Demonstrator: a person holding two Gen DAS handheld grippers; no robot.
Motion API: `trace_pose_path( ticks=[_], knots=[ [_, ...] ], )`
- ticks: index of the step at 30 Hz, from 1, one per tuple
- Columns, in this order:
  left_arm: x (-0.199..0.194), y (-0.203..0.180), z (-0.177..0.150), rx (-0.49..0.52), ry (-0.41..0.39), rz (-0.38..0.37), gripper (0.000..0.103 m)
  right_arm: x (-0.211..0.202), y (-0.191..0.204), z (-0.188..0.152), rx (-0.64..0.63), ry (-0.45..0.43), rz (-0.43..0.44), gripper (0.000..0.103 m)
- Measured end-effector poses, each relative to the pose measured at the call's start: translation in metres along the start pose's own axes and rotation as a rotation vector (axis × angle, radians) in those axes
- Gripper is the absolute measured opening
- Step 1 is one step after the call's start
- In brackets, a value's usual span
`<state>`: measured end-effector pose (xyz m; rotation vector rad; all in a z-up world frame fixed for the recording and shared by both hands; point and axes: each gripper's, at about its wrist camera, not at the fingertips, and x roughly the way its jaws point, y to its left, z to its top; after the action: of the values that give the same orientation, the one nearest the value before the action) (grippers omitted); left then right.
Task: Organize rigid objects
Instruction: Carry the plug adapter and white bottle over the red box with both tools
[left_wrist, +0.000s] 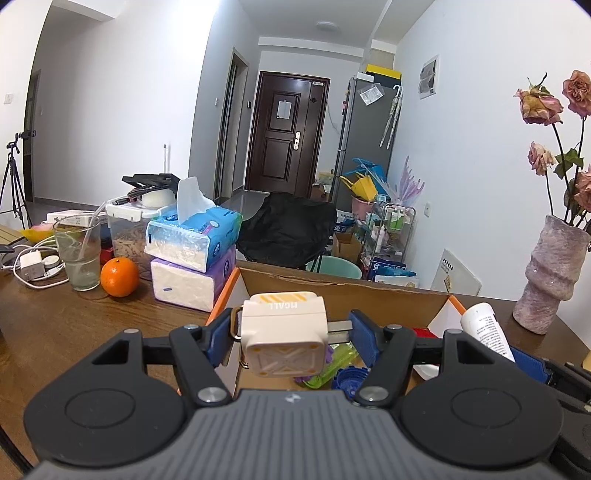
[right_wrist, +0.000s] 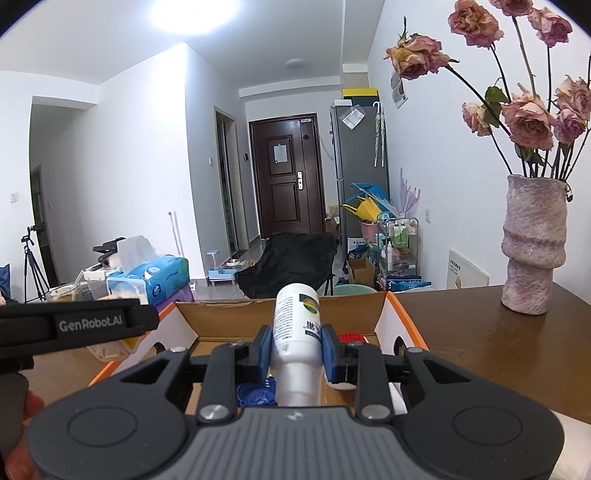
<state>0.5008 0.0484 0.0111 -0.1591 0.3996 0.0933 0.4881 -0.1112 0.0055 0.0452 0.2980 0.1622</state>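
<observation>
The left gripper (left_wrist: 291, 326) holds a small white case (left_wrist: 283, 334) with a yellow striped top. Its 2 blue pads press on the case's sides, so the jaws are about half open and closed on it. A metal ring (left_wrist: 236, 325) hangs on the case's left side. The case hangs just above the open box (left_wrist: 332, 284), near the box's left wall.

The right gripper (right_wrist: 293, 349) holds a white bottle (right_wrist: 295, 332). Its jaws are almost closed and squeeze the bottle near its neck. The bottle's flat end points away from the camera and tilts up. It has small print and a green and yellow mark. The bottle is over the box (right_wrist: 380, 314) too. In the left view the same bottle (left_wrist: 485, 328) shows at the right side of the box.

Inside the box lie a blue cap (left_wrist: 349, 378), a green thing (left_wrist: 332, 365) and something red (left_wrist: 421, 331). The box has orange edges and sits on a brown table (left_wrist: 74, 325).

On the table to the left are an orange (left_wrist: 119, 277), a glass (left_wrist: 78, 253) and 2 tissue packs (left_wrist: 194, 254) stacked up. A pink vase (right_wrist: 533, 243) with dry roses (right_wrist: 524, 118) stands on the table to the right of the box. At the left edge of the right view, part of a hand (right_wrist: 27, 406) shows beside the black body of the left gripper.
</observation>
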Motion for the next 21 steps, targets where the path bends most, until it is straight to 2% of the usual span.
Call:
trace_pose_path(
  ticks=[21],
  knots=[
    [0.057, -0.002, 0.010, 0.035, 0.049, 0.009, 0.068, 0.063, 0.005, 0.007, -0.004, 0.084, -0.020, 0.027]
  ],
)
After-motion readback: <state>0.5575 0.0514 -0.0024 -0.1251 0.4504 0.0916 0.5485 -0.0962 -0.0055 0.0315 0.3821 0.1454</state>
